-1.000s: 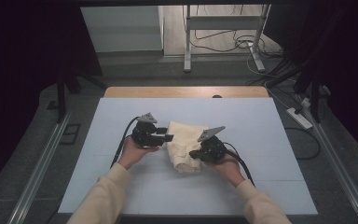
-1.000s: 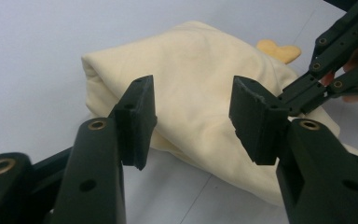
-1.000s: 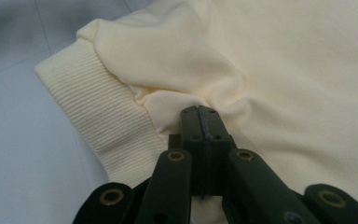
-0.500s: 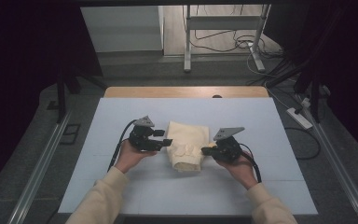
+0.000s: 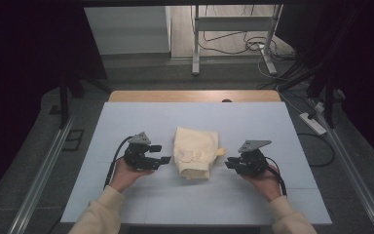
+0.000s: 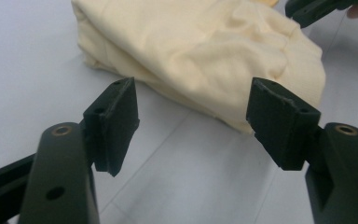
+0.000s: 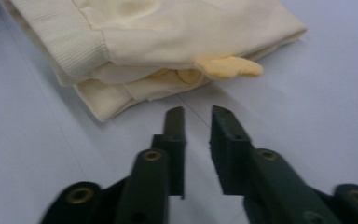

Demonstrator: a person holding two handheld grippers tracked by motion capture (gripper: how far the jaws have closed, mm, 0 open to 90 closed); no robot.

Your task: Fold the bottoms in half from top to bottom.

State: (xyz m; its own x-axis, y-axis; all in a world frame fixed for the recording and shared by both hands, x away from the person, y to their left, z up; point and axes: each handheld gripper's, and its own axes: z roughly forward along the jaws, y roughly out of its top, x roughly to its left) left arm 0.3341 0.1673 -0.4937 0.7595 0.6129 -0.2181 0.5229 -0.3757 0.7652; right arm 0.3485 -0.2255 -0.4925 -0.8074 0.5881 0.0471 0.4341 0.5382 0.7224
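We see the folded garment (image 5: 195, 151) lying on the table (image 5: 253, 119), near its middle. Our left gripper (image 5: 161, 154) sits just left of it, apart from the cloth, and our right gripper (image 5: 229, 164) sits just right of it, also apart. Both point inward at the garment between them. Behind the table, cables (image 5: 238, 46) lie on the floor beside a stand (image 5: 195, 44).

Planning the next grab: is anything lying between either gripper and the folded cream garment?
Nothing visible. Bare table separates the left gripper and right gripper from the folded cream garment; both stand open and empty.
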